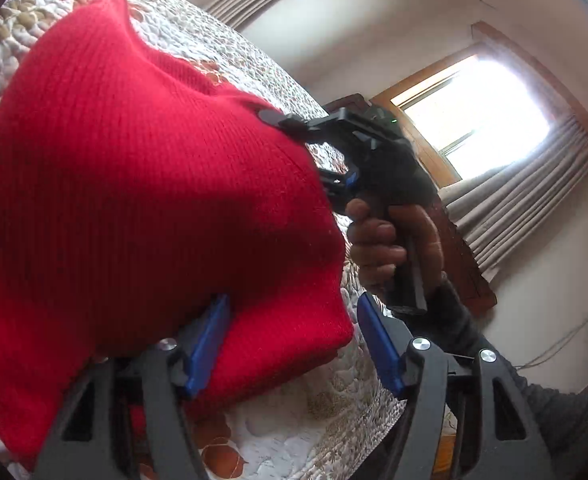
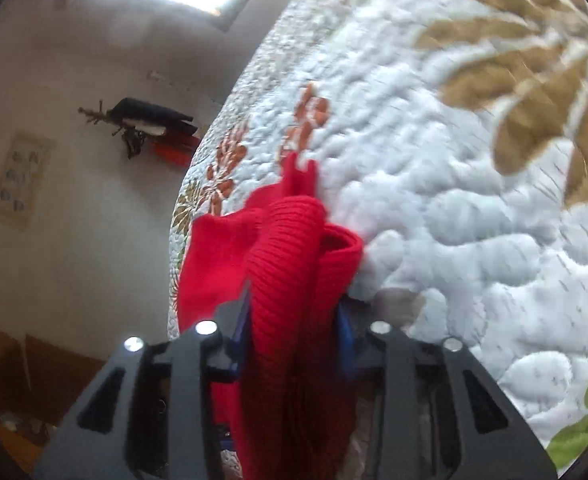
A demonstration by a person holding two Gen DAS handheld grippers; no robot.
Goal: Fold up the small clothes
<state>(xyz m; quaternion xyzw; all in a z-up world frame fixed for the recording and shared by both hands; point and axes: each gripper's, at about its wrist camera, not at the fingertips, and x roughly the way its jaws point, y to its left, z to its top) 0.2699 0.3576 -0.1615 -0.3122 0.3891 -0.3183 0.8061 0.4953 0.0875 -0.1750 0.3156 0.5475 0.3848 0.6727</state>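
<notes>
Red knit garment (image 1: pixel 133 184) — right gripper (image 2: pixel 294 312) jaws clamp it; left gripper (image 1: pixel 294 344) jaws spread apart.

The knit garment (image 1: pixel 141 184) hangs above the quilt (image 1: pixel 294 420), seemingly between both claws.

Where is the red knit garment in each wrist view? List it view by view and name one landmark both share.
Left wrist view: the red knit garment fills the left and centre, pinched at its right edge by the right gripper.
Right wrist view: it is bunched at lower centre, between that gripper's fingers.
Shared landmark: the quilted floral bedspread behind it.
</notes>
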